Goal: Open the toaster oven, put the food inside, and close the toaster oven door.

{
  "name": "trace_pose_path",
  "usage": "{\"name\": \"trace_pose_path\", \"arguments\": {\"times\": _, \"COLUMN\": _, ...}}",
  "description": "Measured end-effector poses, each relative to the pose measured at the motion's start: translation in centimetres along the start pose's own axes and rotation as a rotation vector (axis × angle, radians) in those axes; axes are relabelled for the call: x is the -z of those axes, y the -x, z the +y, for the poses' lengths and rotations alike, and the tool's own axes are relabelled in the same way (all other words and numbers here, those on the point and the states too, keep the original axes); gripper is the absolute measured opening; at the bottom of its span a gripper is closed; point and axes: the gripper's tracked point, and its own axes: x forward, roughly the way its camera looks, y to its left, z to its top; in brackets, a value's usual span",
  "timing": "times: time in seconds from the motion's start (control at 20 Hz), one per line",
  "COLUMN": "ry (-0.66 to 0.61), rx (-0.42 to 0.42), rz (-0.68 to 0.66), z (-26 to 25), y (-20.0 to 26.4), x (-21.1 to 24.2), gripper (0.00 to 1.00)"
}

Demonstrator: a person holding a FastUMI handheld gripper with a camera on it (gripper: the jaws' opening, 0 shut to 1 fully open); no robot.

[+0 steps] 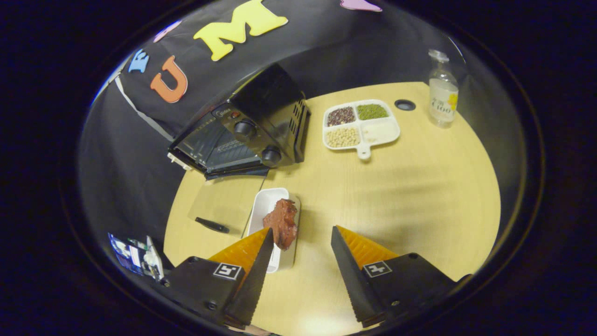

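While the gripper (pixel 301 235) hangs over the near part of the round wooden table (pixel 419 196), its two fingers stand wide apart with nothing held between them. A chunk of reddish-brown meat (pixel 281 223) lies on a long white tray (pixel 265 210), and that tray sits just ahead of the left finger, its near end hidden behind that fingertip. The meat rests toward the tray's right side, close beside the left fingertip but not touched by it as far as I can see; the right finger is well clear of it, over bare table.

Beyond the tray, at the far left of the table, stands the black toaster oven (pixel 254 128). It is turned at an angle, its glass door (pixel 205 142) facing left and forward, two round knobs (pixel 245 129) on the panel beside the door. The door looks shut, though the angle makes that hard to be sure of. A pale mat or board (pixel 219 200) lies on the table in front of the oven, touching the tray's left side, with a small dark stick-like thing (pixel 212 225) on its near edge.

Farther right, well away from the fingers, a white divided plate (pixel 380 133) holds dark beans, green beans, pale beans and something whitish in its four sections. A clear bottle (pixel 442 91) stands upright near the table's far right rim, with a small dark round hole (pixel 404 105) in the tabletop between it and the plate.
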Motion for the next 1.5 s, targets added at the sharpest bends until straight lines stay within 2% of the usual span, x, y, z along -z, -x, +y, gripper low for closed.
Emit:
{"name": "trace_pose_path", "arguments": {"times": 0.05, "ry": -0.017, "rx": -0.041, "rz": 0.014, "z": 0.5, "y": -0.4, "x": 0.1, "gripper": 0.77}}
{"name": "trace_pose_path", "arguments": {"times": 0.15, "ry": -0.028, "rx": -0.032, "rz": 0.020, "z": -0.2, "y": -0.8, "x": -0.1, "gripper": 0.70}}
{"name": "trace_pose_path", "arguments": {"times": 0.3, "ry": -0.066, "rx": -0.066, "rz": 0.040, "z": 0.5, "y": -0.8, "x": 0.5, "gripper": 0.29}}
{"name": "trace_pose_path", "arguments": {"times": 0.4, "ry": -0.029, "rx": -0.091, "rz": 0.006, "z": 1.3, "y": -0.3, "x": 0.6, "gripper": 0.16}}
{"name": "trace_pose_path", "arguments": {"times": 0.75, "ry": 0.207, "rx": 0.005, "rz": -0.123, "z": 4.5, "y": 3.0, "x": 1.6, "gripper": 0.06}}
{"name": "trace_pose_path", "arguments": {"times": 1.05, "ry": 0.366, "rx": 0.119, "rz": -0.202, "z": 8.7, "y": 5.3, "x": 2.6, "gripper": 0.06}}
{"name": "trace_pose_path", "arguments": {"times": 1.2, "ry": 0.462, "rx": 0.198, "rz": -0.220, "z": 10.5, "y": 5.1, "x": 2.7, "gripper": 0.06}}
{"name": "trace_pose_path", "arguments": {"times": 1.5, "ry": 0.583, "rx": 0.219, "rz": -0.238, "z": 16.1, "y": 2.1, "x": 3.0, "gripper": 0.06}}
